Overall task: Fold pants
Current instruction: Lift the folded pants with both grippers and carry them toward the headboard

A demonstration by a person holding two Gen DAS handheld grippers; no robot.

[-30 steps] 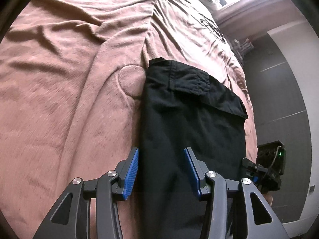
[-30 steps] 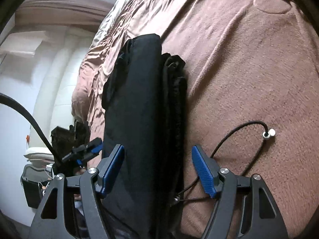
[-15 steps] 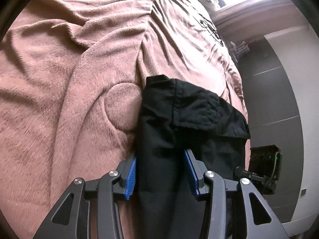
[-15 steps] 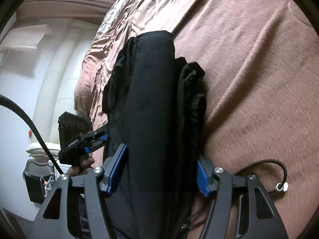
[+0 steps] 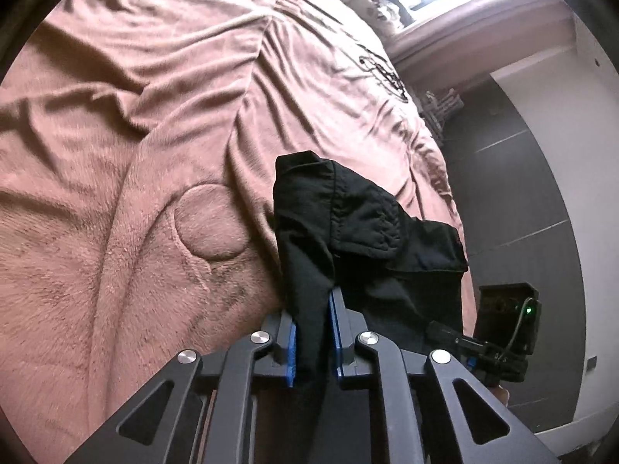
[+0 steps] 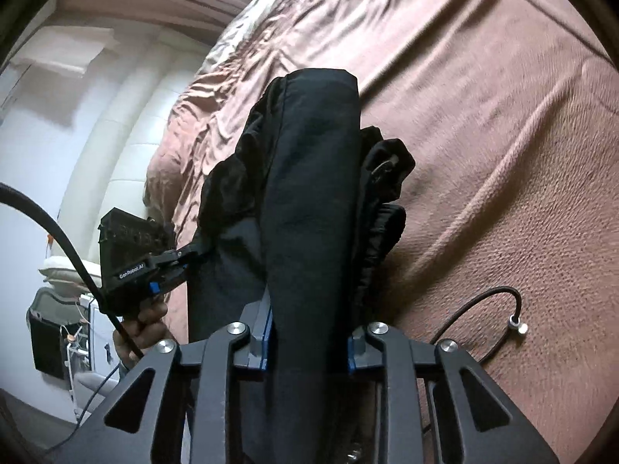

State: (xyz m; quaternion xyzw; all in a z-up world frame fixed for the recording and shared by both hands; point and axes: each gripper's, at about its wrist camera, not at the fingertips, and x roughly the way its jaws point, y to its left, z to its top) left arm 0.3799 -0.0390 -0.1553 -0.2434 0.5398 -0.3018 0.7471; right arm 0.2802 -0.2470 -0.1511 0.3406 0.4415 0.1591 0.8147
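A pink-brown bedspread (image 5: 162, 178) fills the background; ahead of both tools lie the black pants (image 6: 309, 178), soft, light, floppy; the left gripper (image 5: 312, 338) and right gripper (image 6: 307, 342) have just closed, each pinching a bunched near edge; grip deep, through all layers.

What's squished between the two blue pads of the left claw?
A bunched fold of the black pants, pinched in the left claw, which just closed; the left wrist view shows it.
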